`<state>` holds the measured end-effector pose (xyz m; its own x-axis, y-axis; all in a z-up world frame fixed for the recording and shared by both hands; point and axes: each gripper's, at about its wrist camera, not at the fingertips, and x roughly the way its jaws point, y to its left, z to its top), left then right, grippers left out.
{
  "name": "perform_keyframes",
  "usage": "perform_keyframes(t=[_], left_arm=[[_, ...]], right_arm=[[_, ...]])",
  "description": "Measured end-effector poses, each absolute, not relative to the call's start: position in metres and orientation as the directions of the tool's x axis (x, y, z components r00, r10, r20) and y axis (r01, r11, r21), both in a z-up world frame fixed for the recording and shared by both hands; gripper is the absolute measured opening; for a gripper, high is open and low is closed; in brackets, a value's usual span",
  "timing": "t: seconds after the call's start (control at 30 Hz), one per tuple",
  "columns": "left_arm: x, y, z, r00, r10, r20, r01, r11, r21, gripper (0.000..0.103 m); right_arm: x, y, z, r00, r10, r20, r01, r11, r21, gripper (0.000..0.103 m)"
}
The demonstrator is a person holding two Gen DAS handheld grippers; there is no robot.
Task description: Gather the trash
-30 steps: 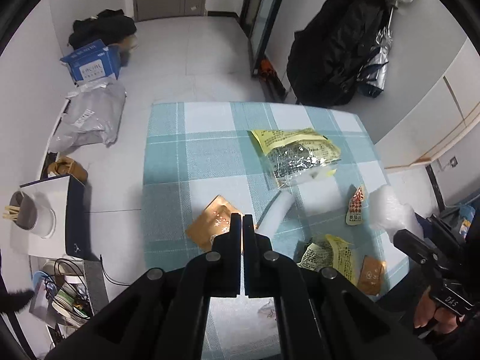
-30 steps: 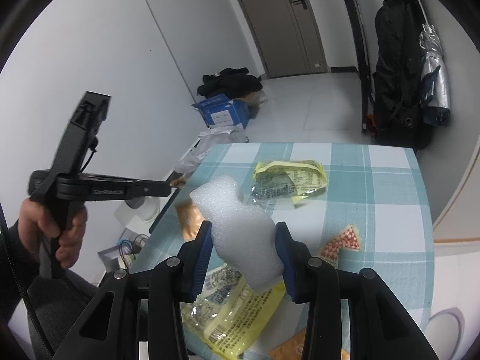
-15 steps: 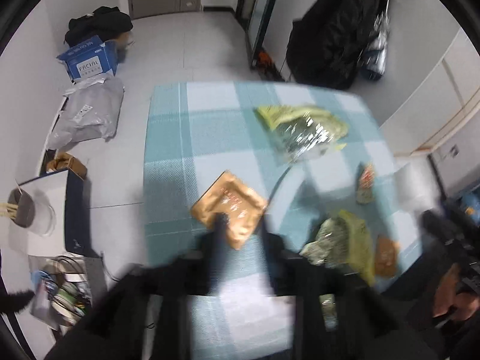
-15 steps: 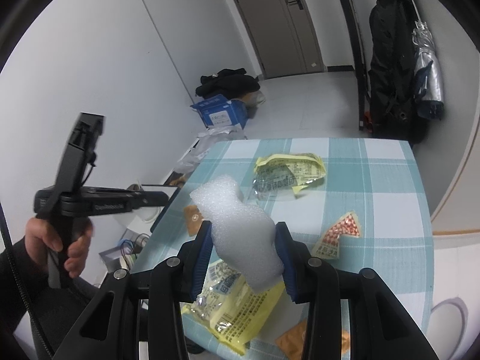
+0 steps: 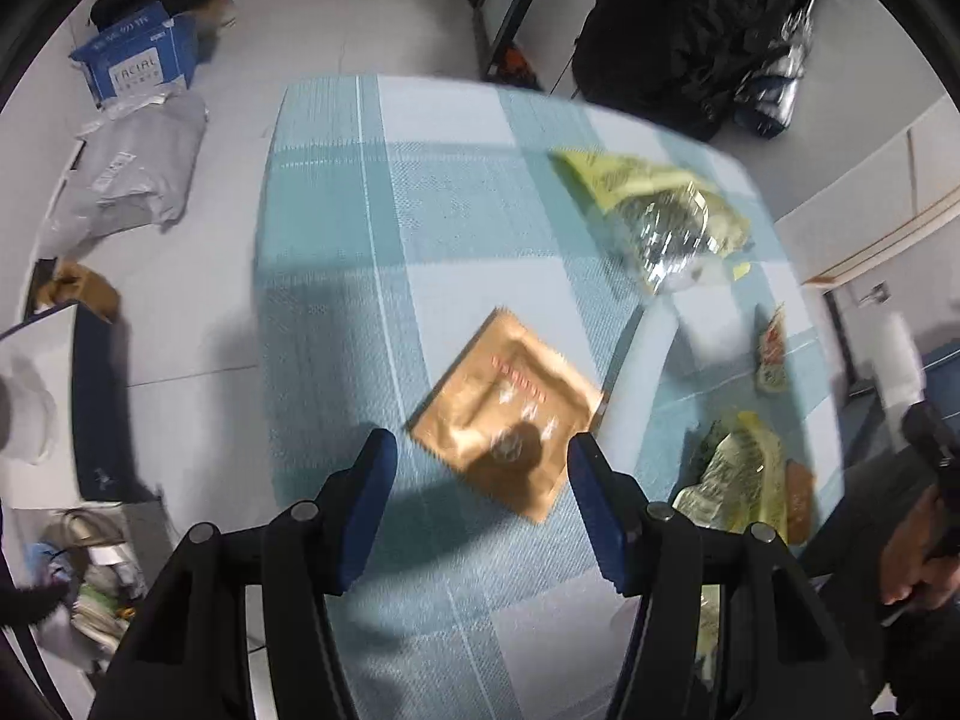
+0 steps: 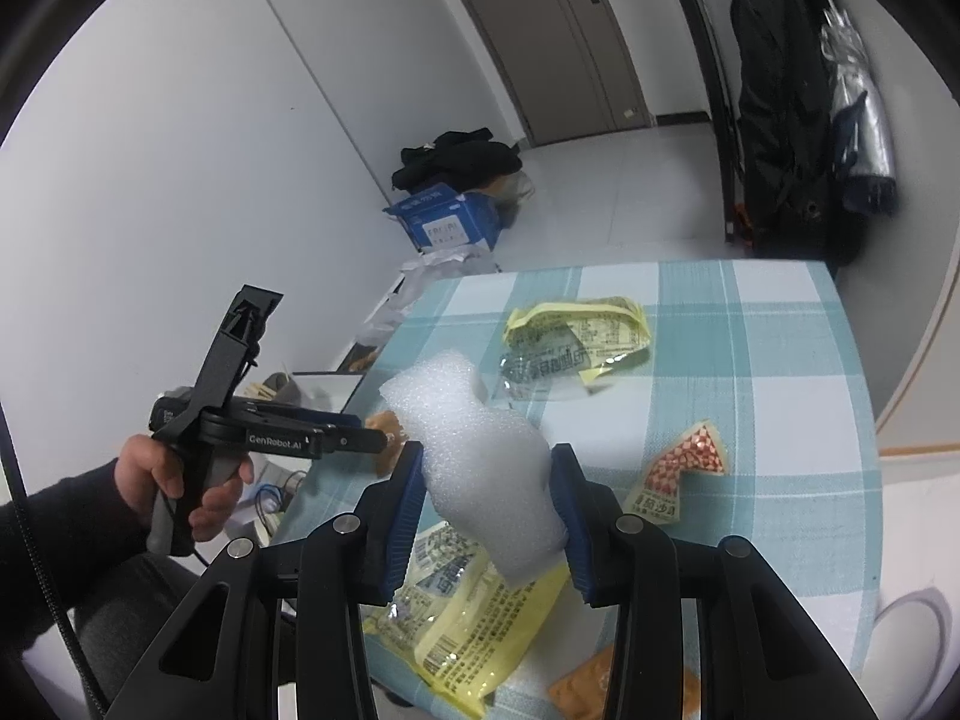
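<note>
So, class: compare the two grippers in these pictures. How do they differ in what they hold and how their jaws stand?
The right gripper is clamped on a white foam piece; the left gripper holds nothing. The right gripper's jaws press the foam, while the left gripper's jaws are opening above a brown packet lying flat on the checked tablecloth. Both have black arms with blue pads.

Far ahead of the gripper, a blue cardboard box [image 6: 447,223] sits on the floor; a black coat [image 6: 786,114] hangs ahead-right.

Flat brown sachet [image 5: 507,414]; white foam chunk [image 6: 486,456] clamped.
</note>
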<state>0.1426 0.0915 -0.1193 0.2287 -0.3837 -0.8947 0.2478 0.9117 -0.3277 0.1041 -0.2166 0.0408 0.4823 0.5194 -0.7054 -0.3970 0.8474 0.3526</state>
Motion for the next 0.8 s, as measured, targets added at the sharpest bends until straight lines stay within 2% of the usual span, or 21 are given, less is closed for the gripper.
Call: perform_keyframes(t=[0.07, 0.2, 0.43, 0.53, 0.63, 0.8], left_arm=[[0.146, 0.095, -0.119, 0.233, -0.405, -0.884, 0.242, 0.905, -0.351, 0.055], [0.148, 0.087, -0.116, 0.261, -0.377, -0.889, 0.250, 0.916, -0.315, 0.055], [0.137, 0.048, -0.121, 0.305, -0.191, -0.933, 0.413, 0.909, -0.052, 0.050], [0.132, 0.040, -0.122, 0.302, -0.162, -0.939, 0.460, 0.888, -0.005, 0.055], [0.128, 0.035, -0.124, 0.281, -0.146, -0.948, 0.500, 0.866, 0.015, 0.065], [0.126, 0.033, -0.124, 0.268, -0.132, -0.954, 0.512, 0.858, 0.026, 0.065]], right_arm=[[0.107, -0.219, 0.039, 0.475, 0.525, -0.706, -0.390, 0.845, 0.366, 0.041], [0.112, -0.219, 0.036, 0.462, 0.533, -0.708, -0.386, 0.840, 0.381, 0.040], [0.113, -0.212, 0.036, 0.456, 0.533, -0.712, -0.405, 0.837, 0.367, 0.040], [0.113, -0.212, 0.036, 0.454, 0.534, -0.713, -0.407, 0.836, 0.367, 0.040], [0.111, -0.214, 0.037, 0.456, 0.533, -0.712, -0.407, 0.837, 0.366, 0.041], [0.111, -0.218, 0.039, 0.465, 0.532, -0.708, -0.400, 0.839, 0.368, 0.041]])
